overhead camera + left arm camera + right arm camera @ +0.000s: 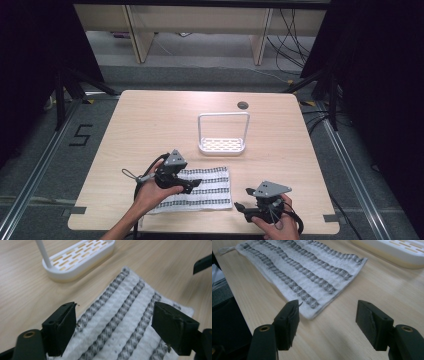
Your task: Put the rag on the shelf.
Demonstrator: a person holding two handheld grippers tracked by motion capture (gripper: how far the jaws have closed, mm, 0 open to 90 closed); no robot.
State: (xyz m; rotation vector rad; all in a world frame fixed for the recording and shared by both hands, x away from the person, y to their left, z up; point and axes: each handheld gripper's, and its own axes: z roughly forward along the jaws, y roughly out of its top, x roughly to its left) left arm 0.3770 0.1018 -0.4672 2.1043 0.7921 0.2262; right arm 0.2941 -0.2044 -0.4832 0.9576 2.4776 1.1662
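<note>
On table near front edge, striped cloth point(195, 190) lies flat, left part hidden under left gripper point(192, 185) and hand point(152, 192) in high view. Left gripper hovers over cloth, jaws wide, nothing between pads; near cloth edge cut off at bottom of left gripper view. White rack point(222, 145) stands behind cloth, well apart; handle top cropped in left gripper view. Right gripper point(240, 206) sits right of cloth corner, jaws wide, empty, contact with tabletop unclear.
</note>
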